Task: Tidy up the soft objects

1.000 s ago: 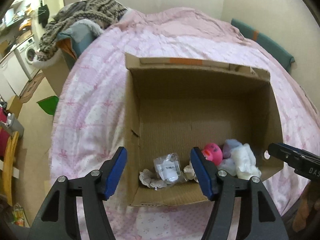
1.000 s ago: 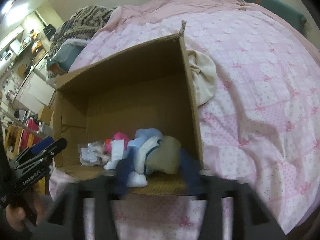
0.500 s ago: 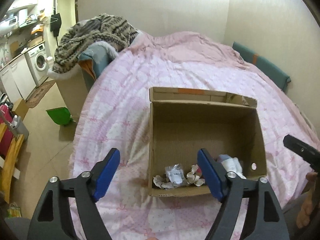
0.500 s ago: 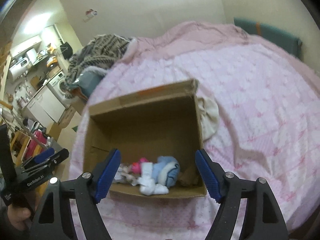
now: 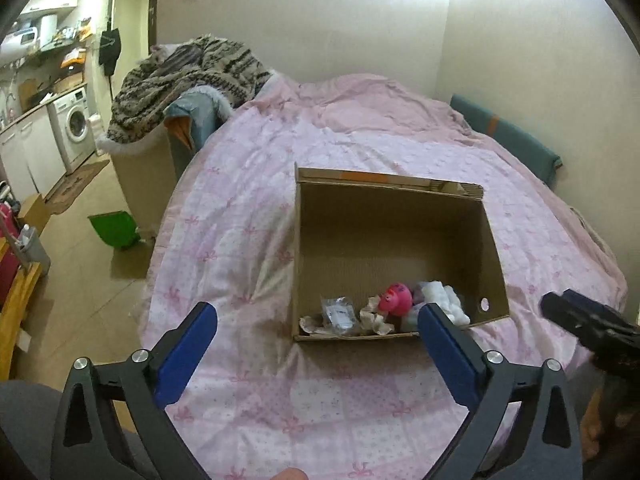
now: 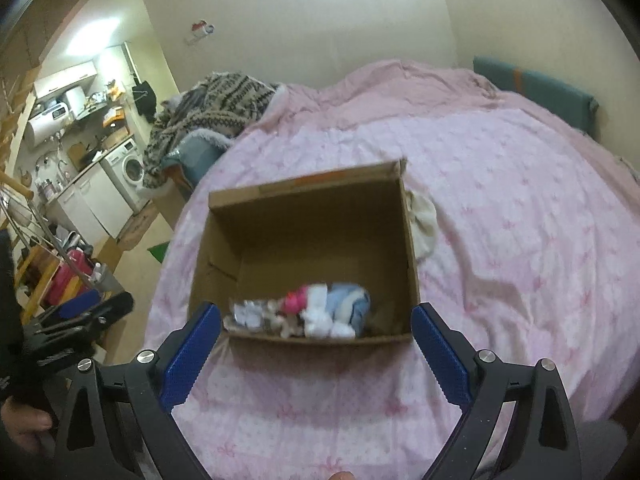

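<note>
**Ana:** Grippers first, left to right. Left gripper [image 5: 318, 338] hangs over the near edge of the bed [image 5: 256, 216], its blue pads spread wide with nothing between them. Right gripper [image 6: 316, 340] is the same: jaws apart, empty, held short of the cardboard box [image 6: 408, 248].

**Ben:** And the soft things?

**Ana:** Nearly all sit inside the box, bunched along its near wall. From the left corner: a clear plastic packet [image 5: 339, 313], a crumpled cream bit of cloth [image 5: 374, 316], a pink plush toy [image 5: 396, 298], then white socks [image 5: 446, 300]. The right wrist view also shows a light blue rolled cloth [image 6: 350, 304] toward the right wall, though that view is blurred.

**Ben:** Anything not in the box?

**Ana:** One cream cloth [image 6: 424, 224] lies on the bed, touching the outside of the box's right wall near its far corner.

**Ben:** So which step is this?

**Ana:** Between placements, I'd judge. Both tools are free, and the box holds most of the lot.

**Ben:** Next move?

**Ana:** Probably the right gripper reaches past the box's right wall, comes down on the cream cloth with jaws wide, pinches a thick fold, and lifts it over the rim. Limp cloth may drag on the cardboard, so it wants a clean lift.
</note>
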A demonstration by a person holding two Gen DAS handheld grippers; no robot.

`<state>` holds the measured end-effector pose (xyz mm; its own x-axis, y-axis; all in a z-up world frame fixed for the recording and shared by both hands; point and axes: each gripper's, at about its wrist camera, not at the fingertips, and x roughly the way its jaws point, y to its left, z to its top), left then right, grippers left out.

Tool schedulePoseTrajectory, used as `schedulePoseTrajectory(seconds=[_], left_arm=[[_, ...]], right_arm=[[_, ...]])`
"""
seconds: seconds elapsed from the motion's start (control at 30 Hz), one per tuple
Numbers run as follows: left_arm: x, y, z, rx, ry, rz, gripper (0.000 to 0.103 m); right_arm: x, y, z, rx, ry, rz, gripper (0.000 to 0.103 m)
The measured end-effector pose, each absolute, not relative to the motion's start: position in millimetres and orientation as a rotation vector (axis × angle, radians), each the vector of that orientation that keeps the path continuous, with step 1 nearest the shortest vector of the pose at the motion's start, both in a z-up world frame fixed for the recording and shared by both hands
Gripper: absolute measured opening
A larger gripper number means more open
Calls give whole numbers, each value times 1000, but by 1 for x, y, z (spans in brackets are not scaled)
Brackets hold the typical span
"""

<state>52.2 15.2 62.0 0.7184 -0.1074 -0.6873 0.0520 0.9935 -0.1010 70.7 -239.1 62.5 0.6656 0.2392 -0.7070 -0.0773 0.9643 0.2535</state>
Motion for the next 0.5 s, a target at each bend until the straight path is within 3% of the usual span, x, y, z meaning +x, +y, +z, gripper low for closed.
schedulePoseTrajectory(seconds=[0.5], left_arm=[[56, 1, 40, -57, 800, -86, 102]], right_arm=[[73, -225, 37, 127, 812, 125, 103]])
